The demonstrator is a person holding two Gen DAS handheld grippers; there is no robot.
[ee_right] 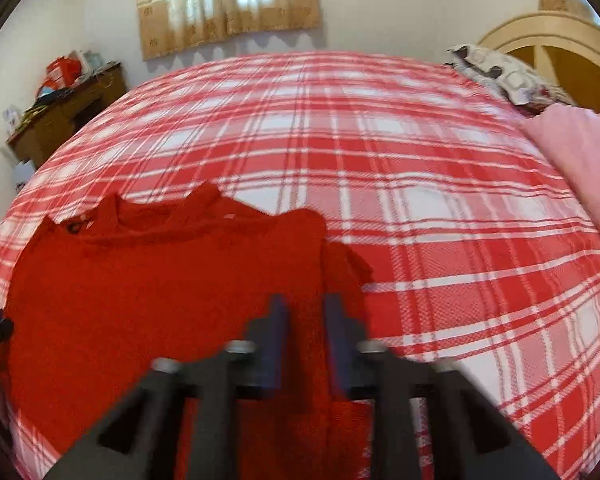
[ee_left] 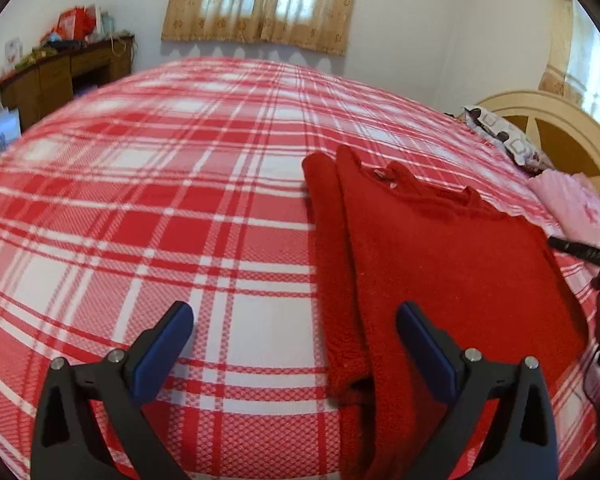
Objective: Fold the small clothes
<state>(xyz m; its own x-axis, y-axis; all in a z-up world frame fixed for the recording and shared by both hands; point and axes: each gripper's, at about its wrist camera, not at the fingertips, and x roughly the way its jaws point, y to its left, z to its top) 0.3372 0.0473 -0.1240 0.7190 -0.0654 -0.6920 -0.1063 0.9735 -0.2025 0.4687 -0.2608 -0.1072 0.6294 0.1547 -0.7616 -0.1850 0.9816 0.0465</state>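
Looking like a home bedroom: plaid bedspread [ee_left: 180,208] filling the frame, curved wooden headboard [ee_left: 556,128] and pillow [ee_left: 500,136] sitting at 2 o'clock, curtained window [ee_left: 260,0] glowing at 12, cluttered wooden desk [ee_left: 64,76] standing at 10.

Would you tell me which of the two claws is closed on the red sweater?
The right claw, pinching the red sweater's edge; the left claw hangs wide open, empty.

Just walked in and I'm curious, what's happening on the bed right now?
A person with a handheld gripper in each hand is folding a red sweater on the plaid bedspread. The right gripper has its jaws closed on the sweater's right-hand edge. The left gripper hangs open over the bedspread beside the sweater, holding nothing.
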